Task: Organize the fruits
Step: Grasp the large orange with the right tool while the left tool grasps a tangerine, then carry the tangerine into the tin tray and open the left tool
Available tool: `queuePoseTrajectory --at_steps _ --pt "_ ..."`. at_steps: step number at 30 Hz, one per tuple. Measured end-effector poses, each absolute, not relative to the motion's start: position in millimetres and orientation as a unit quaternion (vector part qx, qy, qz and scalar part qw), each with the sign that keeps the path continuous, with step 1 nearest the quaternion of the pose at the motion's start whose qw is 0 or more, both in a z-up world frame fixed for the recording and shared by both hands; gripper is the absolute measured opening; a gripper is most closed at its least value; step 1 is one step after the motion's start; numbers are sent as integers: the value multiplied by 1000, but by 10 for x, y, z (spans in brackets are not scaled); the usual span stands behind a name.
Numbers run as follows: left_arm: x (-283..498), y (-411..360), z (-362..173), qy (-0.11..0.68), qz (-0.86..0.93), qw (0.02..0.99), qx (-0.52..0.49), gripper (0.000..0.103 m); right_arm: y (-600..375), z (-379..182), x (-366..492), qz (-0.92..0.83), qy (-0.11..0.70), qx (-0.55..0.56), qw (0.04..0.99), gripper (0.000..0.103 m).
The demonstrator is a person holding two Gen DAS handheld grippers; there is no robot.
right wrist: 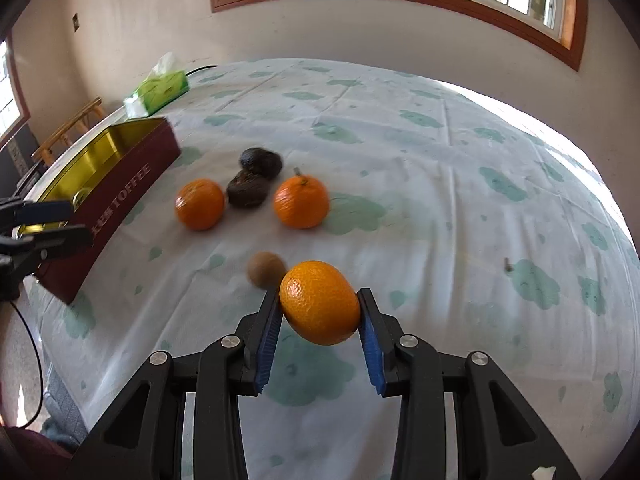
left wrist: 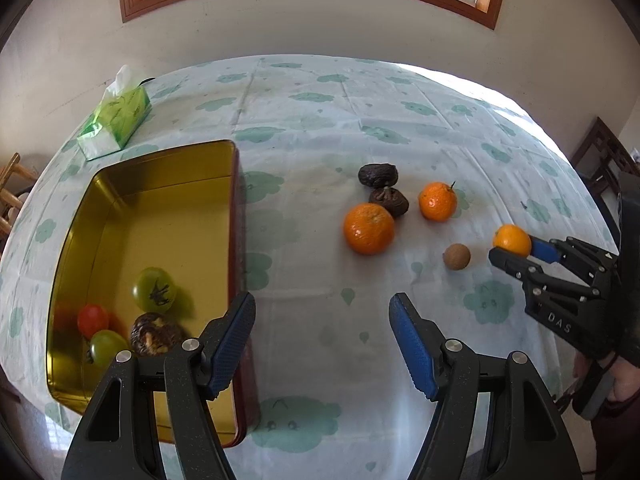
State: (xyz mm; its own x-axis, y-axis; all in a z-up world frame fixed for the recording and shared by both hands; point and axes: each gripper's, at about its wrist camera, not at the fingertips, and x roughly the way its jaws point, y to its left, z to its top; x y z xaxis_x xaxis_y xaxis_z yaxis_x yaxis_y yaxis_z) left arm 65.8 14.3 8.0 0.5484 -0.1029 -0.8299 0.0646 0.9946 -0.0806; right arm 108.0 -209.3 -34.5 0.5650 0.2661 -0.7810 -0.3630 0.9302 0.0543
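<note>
My right gripper [right wrist: 319, 308] is shut on an orange [right wrist: 319, 307] and holds it just above the table; it also shows in the left wrist view [left wrist: 512, 240]. My left gripper [left wrist: 322, 312] is open and empty beside the gold tin box [left wrist: 176, 208], which holds two green tomatoes [left wrist: 154, 288], a red tomato [left wrist: 93, 320] and a dark wrinkled fruit [left wrist: 154, 334]. On the cloth lie two oranges [right wrist: 200, 204] [right wrist: 301, 202], two dark wrinkled fruits [right wrist: 248, 192] and a small brown fruit [right wrist: 266, 268].
A green tissue pack [left wrist: 116, 120] lies at the back left of the table. The tin's dark red side [right wrist: 120, 204] reads TOFFEE. Wooden chairs [right wrist: 68, 130] stand beyond the left edge. The table [left wrist: 340, 112] has a floral cloth.
</note>
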Motion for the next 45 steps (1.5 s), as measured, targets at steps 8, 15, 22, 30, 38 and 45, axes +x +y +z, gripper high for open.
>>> queuePoseTrajectory --at_steps 8,15,22,30,38,45 --pt "1000 -51 -58 474 -48 879 -26 70 -2352 -481 1648 123 428 -31 895 35" --pt "1260 -156 -231 487 -48 871 -26 67 -2404 -596 1720 120 432 -19 894 35" --pt "1446 -214 -414 505 -45 861 -36 61 -2411 -617 1732 129 435 -13 891 35" --pt "1453 -261 -403 494 -45 868 -30 43 -2342 -621 1728 122 436 -34 891 36" --pt "1280 -199 -295 492 -49 869 -34 43 -2338 -624 1728 121 436 -36 891 37" --pt "1059 -29 -76 471 -46 880 -48 43 -2338 -624 1728 121 436 -36 891 37"
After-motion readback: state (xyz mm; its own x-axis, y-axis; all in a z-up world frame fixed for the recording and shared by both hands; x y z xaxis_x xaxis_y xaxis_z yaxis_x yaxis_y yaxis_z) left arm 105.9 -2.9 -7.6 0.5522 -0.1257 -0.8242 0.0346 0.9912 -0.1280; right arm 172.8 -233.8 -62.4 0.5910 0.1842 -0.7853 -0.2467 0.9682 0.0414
